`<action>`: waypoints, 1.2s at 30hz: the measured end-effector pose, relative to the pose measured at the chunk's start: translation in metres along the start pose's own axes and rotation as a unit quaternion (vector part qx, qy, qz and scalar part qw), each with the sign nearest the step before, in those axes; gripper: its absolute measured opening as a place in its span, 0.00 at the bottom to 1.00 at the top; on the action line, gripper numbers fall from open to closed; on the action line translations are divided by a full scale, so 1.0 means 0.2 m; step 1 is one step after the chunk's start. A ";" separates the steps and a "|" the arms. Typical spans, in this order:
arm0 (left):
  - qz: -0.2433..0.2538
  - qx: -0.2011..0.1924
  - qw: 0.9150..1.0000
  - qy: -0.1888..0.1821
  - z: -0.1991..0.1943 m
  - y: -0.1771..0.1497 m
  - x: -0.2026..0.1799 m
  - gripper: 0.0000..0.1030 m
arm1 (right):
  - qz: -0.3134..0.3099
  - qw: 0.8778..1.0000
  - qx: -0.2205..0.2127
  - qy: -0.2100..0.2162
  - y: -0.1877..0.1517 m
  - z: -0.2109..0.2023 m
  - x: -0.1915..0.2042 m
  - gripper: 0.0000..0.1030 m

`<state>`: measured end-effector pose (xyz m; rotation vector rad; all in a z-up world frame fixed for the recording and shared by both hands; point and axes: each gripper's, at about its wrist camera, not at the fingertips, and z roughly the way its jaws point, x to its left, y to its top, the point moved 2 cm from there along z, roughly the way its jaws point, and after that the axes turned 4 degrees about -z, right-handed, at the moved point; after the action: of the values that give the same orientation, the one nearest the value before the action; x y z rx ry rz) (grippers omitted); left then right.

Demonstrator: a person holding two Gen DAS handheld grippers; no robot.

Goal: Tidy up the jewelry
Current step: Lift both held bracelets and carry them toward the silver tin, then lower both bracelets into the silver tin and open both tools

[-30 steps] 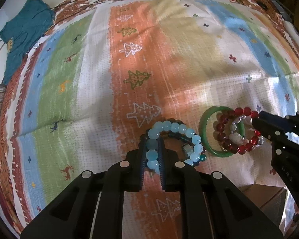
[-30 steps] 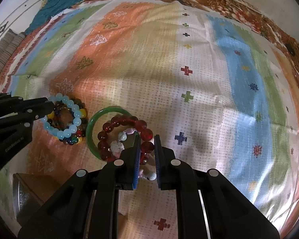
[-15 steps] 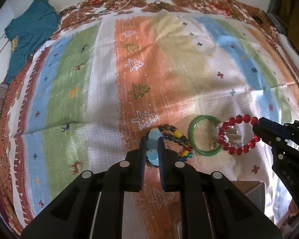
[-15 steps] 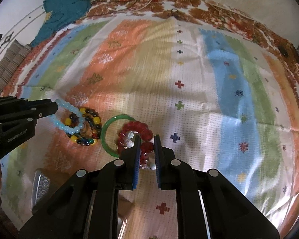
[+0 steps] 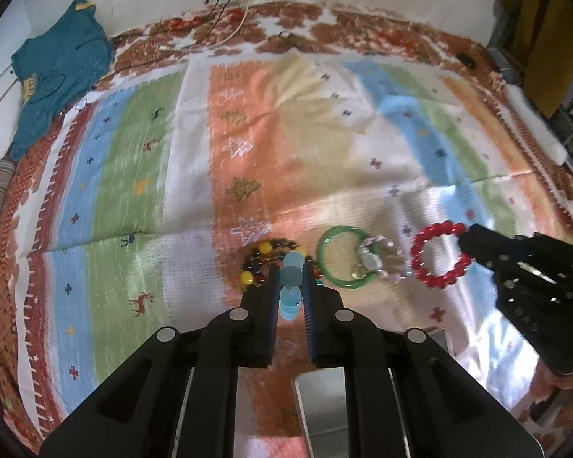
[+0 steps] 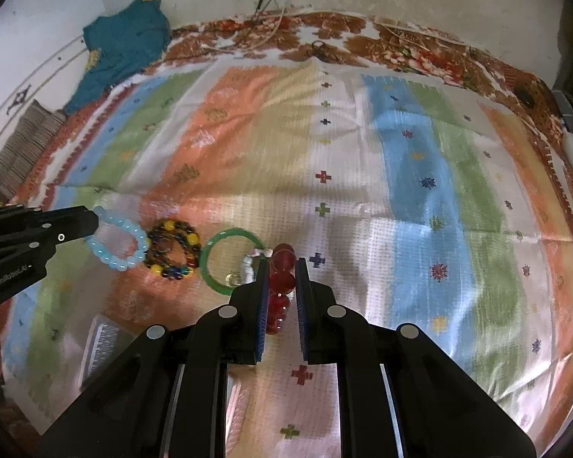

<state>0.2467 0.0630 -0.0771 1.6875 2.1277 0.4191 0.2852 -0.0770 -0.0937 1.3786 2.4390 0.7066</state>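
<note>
The left gripper was clenched on the pale blue bead bracelet, the right gripper on the red bead bracelet; both hung above the striped cloth (light, floppy, slippery beads); pinching across one bead seemed safest.

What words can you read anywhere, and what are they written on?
"GenRoboLAI": side of the left gripper, last letters blurred.
Letters on the right gripper: too blurred to read.
Yellow marks on the teal garment: too small to read.
</note>
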 end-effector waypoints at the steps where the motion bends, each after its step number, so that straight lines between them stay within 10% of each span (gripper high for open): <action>1: 0.001 -0.003 1.000 -0.003 -0.02 0.00 -0.01 0.11 | -0.001 1.000 -0.005 0.003 0.00 -0.02 0.01 0.14; 36: 0.030 -0.065 0.995 -0.072 -0.45 -0.32 -0.18 0.11 | -0.022 0.997 -0.057 0.036 -0.25 -0.41 0.22 0.14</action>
<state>0.1557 0.0130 -0.0233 1.6595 1.9093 0.4310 0.1901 -0.0853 -0.0489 1.2746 2.4325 0.8843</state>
